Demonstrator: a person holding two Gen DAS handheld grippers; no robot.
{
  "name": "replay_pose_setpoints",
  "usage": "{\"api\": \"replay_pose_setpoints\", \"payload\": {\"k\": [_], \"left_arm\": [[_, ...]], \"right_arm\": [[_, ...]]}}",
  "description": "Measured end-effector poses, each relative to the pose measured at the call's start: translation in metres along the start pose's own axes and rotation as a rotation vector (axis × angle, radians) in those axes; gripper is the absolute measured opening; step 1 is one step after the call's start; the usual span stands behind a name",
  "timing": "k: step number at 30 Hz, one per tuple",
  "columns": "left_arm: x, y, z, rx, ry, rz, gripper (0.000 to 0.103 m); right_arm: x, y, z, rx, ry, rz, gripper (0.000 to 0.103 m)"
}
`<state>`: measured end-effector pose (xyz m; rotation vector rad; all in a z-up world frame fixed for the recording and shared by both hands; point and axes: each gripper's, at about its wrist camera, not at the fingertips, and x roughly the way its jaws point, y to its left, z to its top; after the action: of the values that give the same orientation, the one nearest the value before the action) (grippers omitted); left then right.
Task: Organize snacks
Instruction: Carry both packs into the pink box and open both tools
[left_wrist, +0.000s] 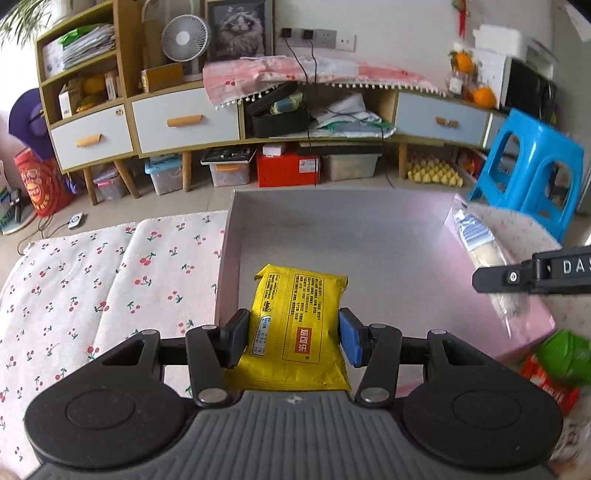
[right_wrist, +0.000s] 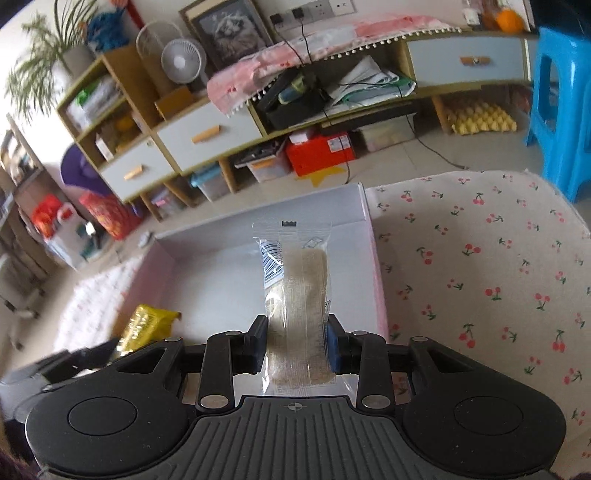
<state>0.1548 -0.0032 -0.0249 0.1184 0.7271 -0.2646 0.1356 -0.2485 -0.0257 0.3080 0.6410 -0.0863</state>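
My left tool grips the yellow snack pack over the pink box, my right tool clamps the clear-wrapped cracker bar above the same box.

Yellow packet, printed side up, sits clamped lengthwise over the pink box, near its left wall. Clear-wrapped beige bar hangs pinched lengthwise above the box's right side.
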Motion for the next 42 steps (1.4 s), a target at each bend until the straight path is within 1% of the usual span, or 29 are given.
{"api": "replay_pose_setpoints", "payload": {"k": [3, 6, 12, 19, 23, 24, 25, 26, 27, 28, 29, 30, 31, 33, 35, 37, 39, 42], "left_arm": [[-0.002, -0.004, -0.003, 0.037, 0.011, 0.005, 0.048], [-0.004, -0.003, -0.004, 0.048, 0.029, 0.007, 0.047], [-0.004, -0.002, -0.002, 0.025, 0.081, -0.007, 0.047], [-0.006, -0.006, -0.004, -0.009, 0.136, 0.024, 0.047], [-0.007, -0.006, -0.004, -0.02, 0.149, 0.03, 0.048], [-0.007, -0.006, -0.004, -0.022, 0.147, 0.028, 0.049], [-0.008, -0.006, -0.004, -0.026, 0.144, 0.022, 0.05], [-0.008, -0.005, -0.003, -0.03, 0.142, 0.015, 0.053], [-0.009, -0.005, -0.003, -0.033, 0.14, 0.006, 0.057], [-0.01, -0.006, -0.002, -0.035, 0.137, -0.007, 0.065], [-0.012, -0.008, -0.001, -0.034, 0.131, -0.012, 0.078], [-0.015, -0.01, -0.001, -0.028, 0.122, -0.004, 0.084], [-0.018, -0.013, 0.0, -0.016, 0.108, 0.005, 0.09], [-0.024, -0.018, 0.0, 0.016, 0.09, -0.006, 0.09], [-0.03, -0.021, 0.0, 0.037, 0.096, -0.024, 0.095], [-0.034, -0.023, -0.002, 0.051, 0.099, -0.037, 0.097], [-0.039, -0.024, -0.003, 0.062, 0.101, -0.035, 0.099], [-0.048, -0.024, -0.005, 0.07, 0.118, -0.016, 0.1]], "right_arm": [[0.003, 0.002, -0.005, -0.041, 0.004, -0.031, 0.032], [0.006, 0.002, -0.009, -0.062, 0.026, -0.04, 0.032], [0.006, 0.008, -0.013, -0.097, 0.068, -0.064, 0.032], [0.003, 0.004, -0.014, -0.094, 0.084, -0.048, 0.032], [0.001, 0.0, -0.011, -0.065, 0.092, -0.033, 0.034], [0.0, -0.001, -0.011, -0.059, 0.094, -0.026, 0.039], [-0.002, -0.001, -0.01, -0.052, 0.093, -0.011, 0.047], [-0.003, -0.001, -0.01, -0.045, 0.092, 0.001, 0.052], [-0.006, -0.001, -0.009, -0.037, 0.091, 0.015, 0.059], [-0.008, -0.001, -0.009, -0.03, 0.091, 0.025, 0.062], [-0.01, 0.0, -0.009, -0.022, 0.094, 0.036, 0.071], [-0.014, 0.001, -0.009, -0.011, 0.093, 0.038, 0.081], [-0.018, 0.002, -0.01, -0.004, 0.085, 0.027, 0.087], [-0.026, 0.005, -0.011, -0.019, 0.074, 0.011, 0.088], [-0.033, 0.01, -0.012, -0.047, 0.073, -0.002, 0.089], [-0.041, 0.013, -0.013, -0.069, 0.063, -0.016, 0.095], [-0.052, 0.016, -0.016, -0.081, 0.041, -0.036, 0.097], [-0.066, 0.019, -0.02, -0.11, 0.024, -0.047, 0.098]]}}
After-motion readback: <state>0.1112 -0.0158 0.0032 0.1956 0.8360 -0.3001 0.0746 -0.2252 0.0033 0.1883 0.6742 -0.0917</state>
